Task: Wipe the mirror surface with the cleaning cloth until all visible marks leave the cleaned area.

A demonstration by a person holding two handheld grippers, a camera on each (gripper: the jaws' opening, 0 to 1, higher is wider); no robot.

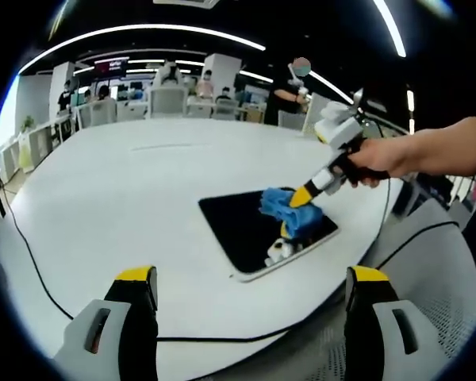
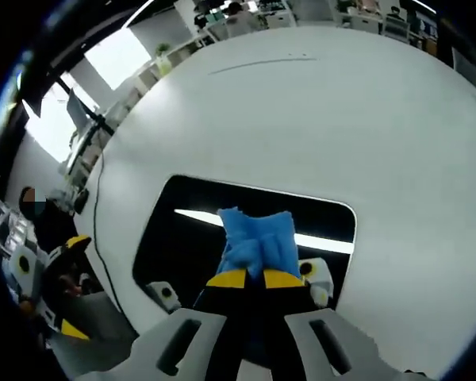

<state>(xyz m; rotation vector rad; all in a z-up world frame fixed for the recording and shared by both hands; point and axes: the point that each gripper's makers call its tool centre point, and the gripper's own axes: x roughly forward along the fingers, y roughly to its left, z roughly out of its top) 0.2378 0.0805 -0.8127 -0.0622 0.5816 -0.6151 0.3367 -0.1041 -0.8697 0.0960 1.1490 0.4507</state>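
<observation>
right gripper (image 2: 254, 278) clamping blue cloth (image 2: 258, 238) (bunched), pressed on mirror (image 2: 182, 238)

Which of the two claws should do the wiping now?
The right claw: it already grips the blue cloth and rests on the mirror. The left claw hangs open, back from it.
</observation>
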